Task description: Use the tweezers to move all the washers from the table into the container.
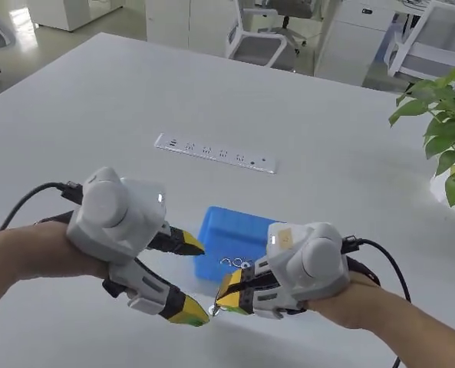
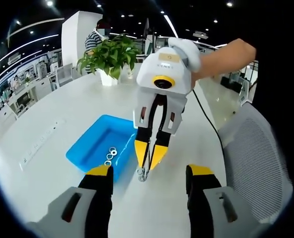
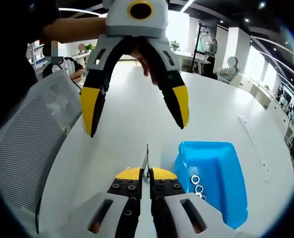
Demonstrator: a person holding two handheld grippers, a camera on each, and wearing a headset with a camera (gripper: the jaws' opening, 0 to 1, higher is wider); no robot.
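Observation:
My right gripper (image 1: pixel 227 295) (image 3: pixel 147 173) is shut on thin metal tweezers (image 3: pixel 146 159) (image 2: pixel 147 157) that point toward the left gripper. At their tip hangs what looks like a small washer (image 2: pixel 143 172), just above the table beside the container's near corner. The blue container (image 1: pixel 231 238) (image 2: pixel 99 141) (image 3: pixel 213 166) holds several washers (image 1: pixel 235 263) (image 2: pixel 110 151) (image 3: pixel 196 183). My left gripper (image 1: pixel 195 280) (image 2: pixel 149 174) (image 3: pixel 134 111) stands open, with its yellow-tipped jaws spread wide on either side of the tweezers' tip, touching nothing.
A white power strip (image 1: pixel 215 153) lies flat in the table behind the container. A potted plant (image 1: pixel 446 130) (image 2: pixel 109 57) stands at the right edge. Office chairs (image 1: pixel 265 38) stand beyond the far edge, and a mesh chair (image 2: pixel 256 158) (image 3: pixel 32 134) is close by.

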